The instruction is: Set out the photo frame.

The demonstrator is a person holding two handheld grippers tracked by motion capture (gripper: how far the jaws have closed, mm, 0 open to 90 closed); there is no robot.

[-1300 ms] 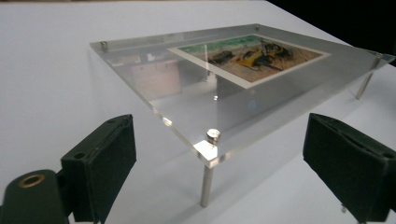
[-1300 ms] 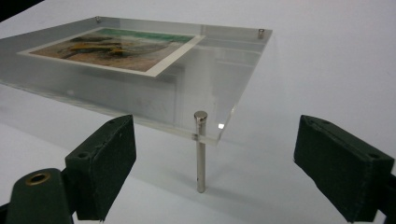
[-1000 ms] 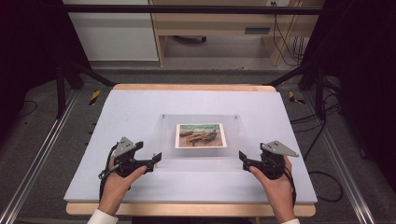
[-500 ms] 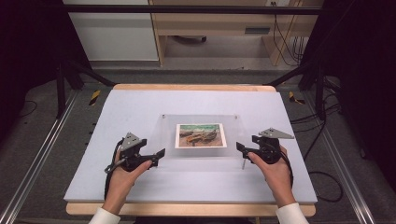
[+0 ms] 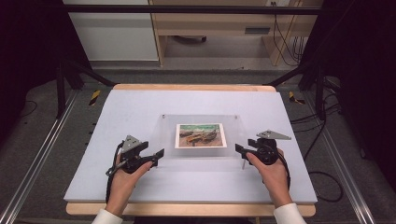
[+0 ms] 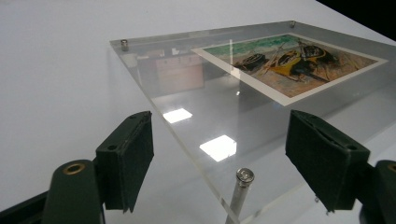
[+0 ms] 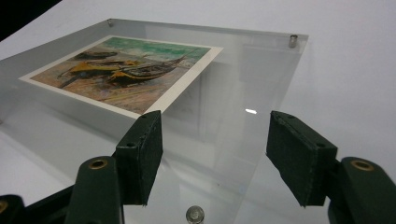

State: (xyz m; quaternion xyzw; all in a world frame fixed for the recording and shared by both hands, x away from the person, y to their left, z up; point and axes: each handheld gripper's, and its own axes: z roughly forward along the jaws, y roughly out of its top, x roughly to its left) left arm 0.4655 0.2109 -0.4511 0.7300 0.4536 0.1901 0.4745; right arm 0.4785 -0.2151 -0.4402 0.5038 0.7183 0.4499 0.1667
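Both hand-held grippers have slid inward, left hand-held gripper [image 5: 159, 153] and right hand-held gripper [image 5: 239, 149] gaping wide and empty at the near corners of the clear acrylic picture frame [image 5: 200, 136] mid-bench [image 5: 140, 107], at 8 and 4 o'clock.

One acrylic frame [image 5: 200, 135], one boat picture [image 5: 200, 135], two claws: left claw [image 5: 159, 154], right claw [image 5: 239, 150].

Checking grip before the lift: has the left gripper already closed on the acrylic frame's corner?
No: in the left gripper view the left gripper has its jaws wide apart on either side of the acrylic frame corner, touching nothing.
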